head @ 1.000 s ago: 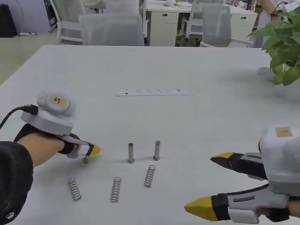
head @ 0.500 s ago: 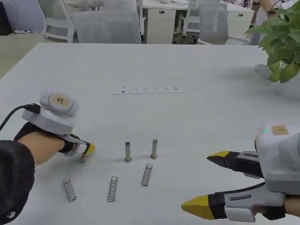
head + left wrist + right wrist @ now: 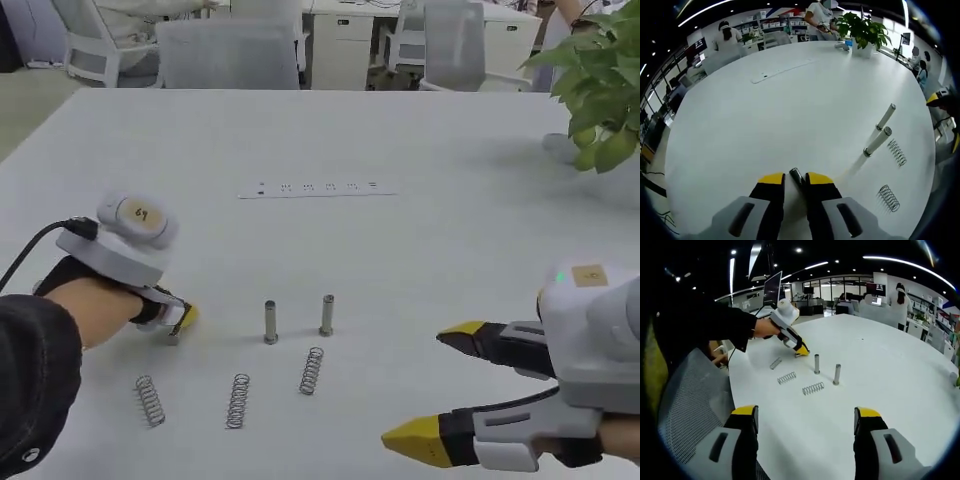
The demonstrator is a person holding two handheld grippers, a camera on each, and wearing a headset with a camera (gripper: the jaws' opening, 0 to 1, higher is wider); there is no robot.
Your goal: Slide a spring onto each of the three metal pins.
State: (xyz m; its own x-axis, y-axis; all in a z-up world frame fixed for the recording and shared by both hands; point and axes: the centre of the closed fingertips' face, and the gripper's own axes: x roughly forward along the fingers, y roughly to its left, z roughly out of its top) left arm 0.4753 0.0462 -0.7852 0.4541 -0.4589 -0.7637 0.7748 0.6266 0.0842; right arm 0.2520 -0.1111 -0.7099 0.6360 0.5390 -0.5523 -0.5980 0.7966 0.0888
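Two metal pins (image 3: 270, 322) (image 3: 327, 314) stand upright mid-table. A third pin (image 3: 175, 336) stands to their left, pinched between the yellow tips of my left gripper (image 3: 182, 320). In the left gripper view that pin (image 3: 796, 176) sits between the nearly closed jaws of the left gripper (image 3: 795, 180). In front of the pins, three springs (image 3: 150, 400) (image 3: 237, 401) (image 3: 312, 370) lie flat in a row. My right gripper (image 3: 430, 388) hovers open at the lower right with nothing between its fingers, well clear of the springs. From the right gripper (image 3: 806, 415) I see pins (image 3: 816, 363) and springs (image 3: 813, 388).
A white power strip (image 3: 316, 188) lies flat beyond the pins. A potted plant (image 3: 600, 80) stands at the table's far right. Chairs (image 3: 230, 50) line the far edge. A black cable (image 3: 30, 255) trails from the left gripper. The table (image 3: 450, 230) is bare between pins and plant.
The head camera has shifted slightly. The left gripper stays closed on the pin and has edged a little left, away from the two standing pins. The right gripper remains open in place.
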